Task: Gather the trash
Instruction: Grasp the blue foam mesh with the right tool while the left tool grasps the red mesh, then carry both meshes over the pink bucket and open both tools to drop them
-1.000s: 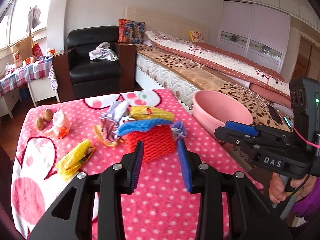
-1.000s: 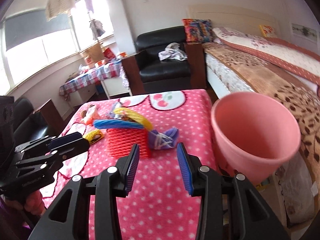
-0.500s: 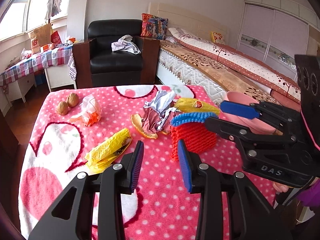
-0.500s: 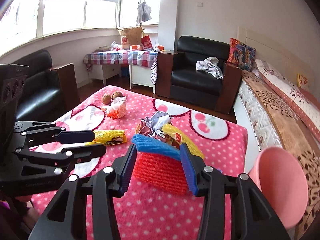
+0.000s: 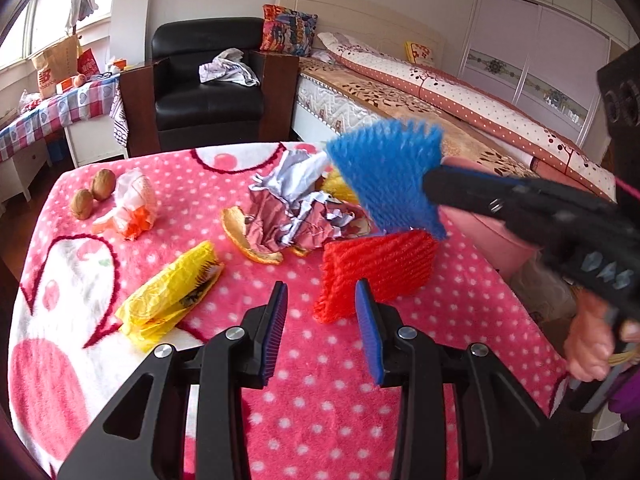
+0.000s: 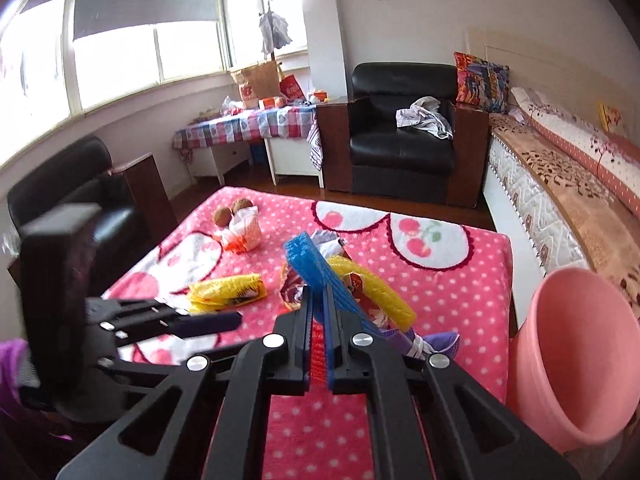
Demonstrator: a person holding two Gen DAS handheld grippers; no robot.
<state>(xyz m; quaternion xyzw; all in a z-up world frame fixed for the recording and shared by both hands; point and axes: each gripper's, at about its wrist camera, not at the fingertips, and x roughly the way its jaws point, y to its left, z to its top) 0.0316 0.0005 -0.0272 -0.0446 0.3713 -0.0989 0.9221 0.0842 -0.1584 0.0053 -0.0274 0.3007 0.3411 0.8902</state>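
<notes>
1. Left gripper (image 5: 322, 320): jaws apart, empty, above the pink blanket's (image 5: 320, 380) near edge.
2. Right gripper (image 6: 318, 312): jaws just closed, pinching the blue foam net (image 5: 386, 178), lifted; its lower end hidden.
3. Pink bin (image 6: 576, 356): right edge, partly cut off.

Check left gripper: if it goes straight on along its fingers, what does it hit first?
Likely the red foam net: it lies just ahead of the open left gripper, slightly toward its right finger. Depth is unclear, so it might meet the pink blanket first.
</notes>
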